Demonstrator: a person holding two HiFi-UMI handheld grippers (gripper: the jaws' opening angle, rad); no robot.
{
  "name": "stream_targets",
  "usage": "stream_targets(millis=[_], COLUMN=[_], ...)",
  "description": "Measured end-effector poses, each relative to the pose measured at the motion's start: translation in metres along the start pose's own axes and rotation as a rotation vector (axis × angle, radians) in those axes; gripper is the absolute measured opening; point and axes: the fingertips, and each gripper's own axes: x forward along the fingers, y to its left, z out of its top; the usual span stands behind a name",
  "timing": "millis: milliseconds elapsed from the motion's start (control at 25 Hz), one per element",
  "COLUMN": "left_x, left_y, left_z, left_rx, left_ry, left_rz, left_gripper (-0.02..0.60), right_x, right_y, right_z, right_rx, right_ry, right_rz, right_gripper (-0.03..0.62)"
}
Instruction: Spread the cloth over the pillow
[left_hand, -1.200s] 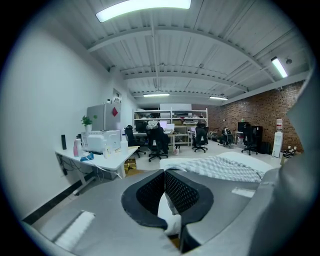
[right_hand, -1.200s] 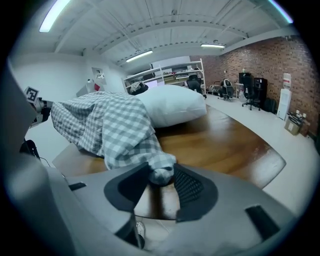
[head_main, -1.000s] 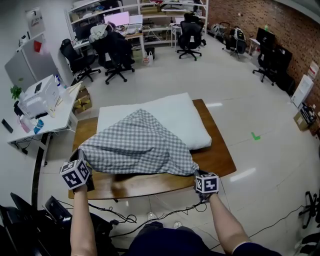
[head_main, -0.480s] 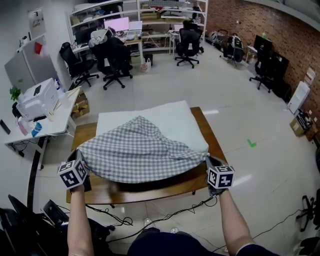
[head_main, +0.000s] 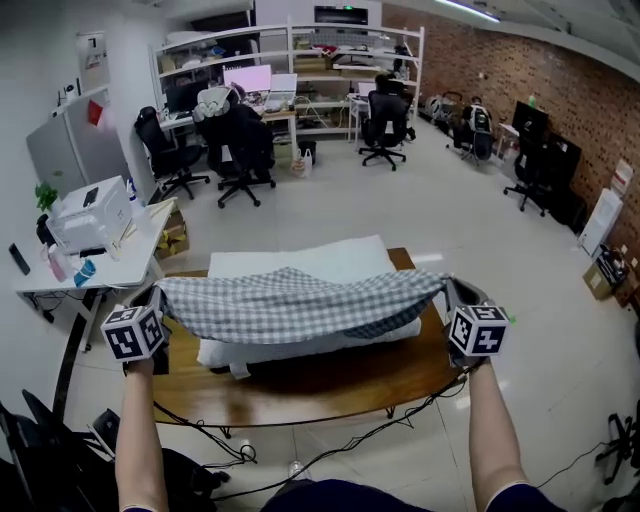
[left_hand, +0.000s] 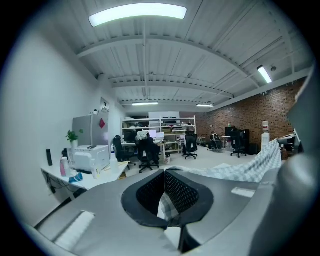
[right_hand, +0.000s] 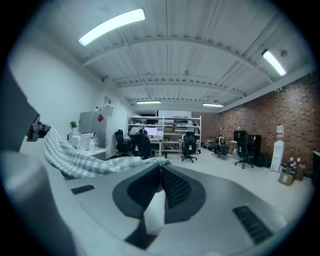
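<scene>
A grey-and-white checked cloth (head_main: 300, 305) hangs stretched across the middle of the head view, sagging a little between the two grippers. It is raised over a long white pillow (head_main: 310, 262) that lies on a brown wooden table (head_main: 330, 385). The pillow's far edge shows behind the cloth and its near edge shows below it. Whether the sagging middle touches the pillow cannot be told.

The left gripper (head_main: 158, 298), at the frame's left centre, has its jaws pressed together on the cloth's left corner. In the left gripper view a strip of checked fabric is pinched between the black ribbed pads (left_hand: 182, 192).

The right gripper (head_main: 452, 293), at the right centre, grips the opposite corner. Its jaws have just been closing. The right gripper view shows fabric clamped between them, and the cloth trails away toward that frame's left.
</scene>
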Motion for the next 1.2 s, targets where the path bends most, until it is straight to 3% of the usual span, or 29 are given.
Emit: stream_targets(millis=[720, 960, 1200], left_x=[-0.037, -0.052, -0.067], left_y=[-0.010, -0.017, -0.023], left_z=[0.112, 0.116, 0.103], left_rx=[0.010, 0.010, -0.001], left_ry=[-0.098, -0.097, -0.083], left_rz=[-0.136, -0.152, -0.150], left_gripper=[0.012, 0.012, 0.012], right_x=[-0.014, -0.027, -0.038], right_y=[-0.043, -0.050, -0.053], right_z=[0.157, 0.182, 0.177], right_rx=[-0.108, -0.131, -0.123], right_ry=[-0.234, -0.270, -0.271], right_rz=[-0.067, -0.076, -0.074], right_gripper=[0.029, 0.029, 0.029])
